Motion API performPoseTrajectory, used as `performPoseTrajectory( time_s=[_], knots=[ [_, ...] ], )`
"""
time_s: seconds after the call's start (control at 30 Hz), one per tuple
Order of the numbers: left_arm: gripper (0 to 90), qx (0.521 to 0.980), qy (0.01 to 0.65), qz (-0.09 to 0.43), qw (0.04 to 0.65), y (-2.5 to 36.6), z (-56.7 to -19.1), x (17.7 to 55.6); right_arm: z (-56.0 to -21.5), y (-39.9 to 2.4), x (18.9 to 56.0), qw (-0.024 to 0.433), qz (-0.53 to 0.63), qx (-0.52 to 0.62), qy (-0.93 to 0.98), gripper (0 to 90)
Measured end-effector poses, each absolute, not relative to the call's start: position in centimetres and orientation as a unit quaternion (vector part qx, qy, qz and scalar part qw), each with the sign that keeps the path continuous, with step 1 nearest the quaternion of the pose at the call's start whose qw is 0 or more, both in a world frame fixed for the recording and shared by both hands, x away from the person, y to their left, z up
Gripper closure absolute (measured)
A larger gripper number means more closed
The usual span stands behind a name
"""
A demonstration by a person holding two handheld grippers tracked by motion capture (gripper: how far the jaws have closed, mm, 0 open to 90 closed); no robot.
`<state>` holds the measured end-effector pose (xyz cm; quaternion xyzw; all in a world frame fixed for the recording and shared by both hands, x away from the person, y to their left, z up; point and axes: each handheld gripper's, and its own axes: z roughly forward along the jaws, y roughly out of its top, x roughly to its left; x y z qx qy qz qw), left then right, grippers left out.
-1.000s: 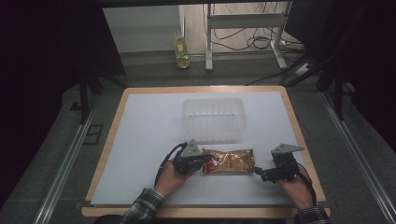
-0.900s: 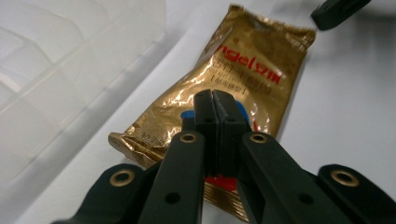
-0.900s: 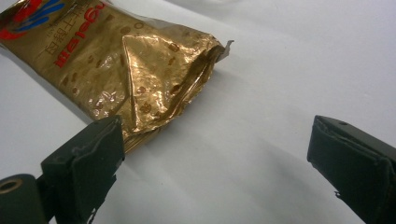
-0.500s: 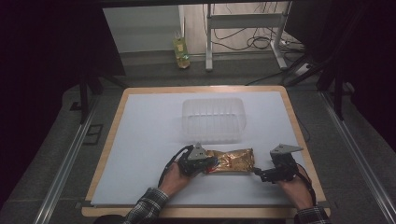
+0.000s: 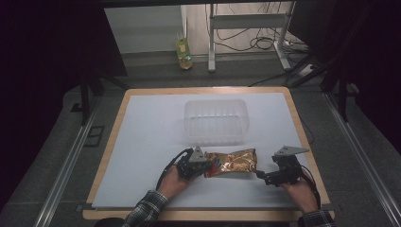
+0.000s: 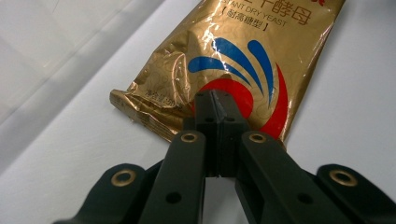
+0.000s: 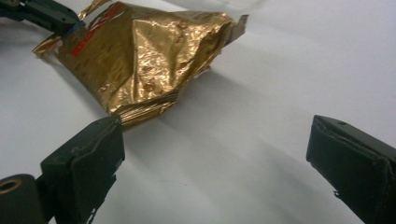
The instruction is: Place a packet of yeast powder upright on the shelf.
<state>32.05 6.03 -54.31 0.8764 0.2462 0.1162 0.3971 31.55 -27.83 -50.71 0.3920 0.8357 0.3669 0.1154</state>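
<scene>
White tabletop (image 5: 142,142); left gripper (image 6: 213,103) pinches gold yeast packet (image 6: 243,60); right gripper (image 7: 210,154) gapes wide, empty

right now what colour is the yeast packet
Shiny gold packet with blue and red swirls, clearest in the left gripper view.

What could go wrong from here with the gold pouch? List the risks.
1. The left claw pinches only the crimped end of the gold yeast pouch, so the foil might tear or slip out on a lift.
2. The right claw stands open, short of the pouch's other end; that end may sag unsupported.
3. The clear plastic tub sits close behind, so a swing could knock it.
</scene>
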Motion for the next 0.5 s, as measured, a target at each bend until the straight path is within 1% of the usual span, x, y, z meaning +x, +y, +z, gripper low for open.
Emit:
performPoseTrajectory(
  time_s=[0.2, 0.5],
  knots=[
    [89.8, 0.873, 0.251, 0.114, 0.402, 6.0, -54.4, 32.0, -50.9, -27.1, 31.5, 0.102, 0.367, 0.379, 0.843, 4.5],
    [89.8, 0.876, 0.249, 0.112, 0.399, 6.1, -54.3, 32.1, -51.3, -25.1, 32.0, 0.064, 0.381, 0.371, 0.845, 3.7]
  ],
)
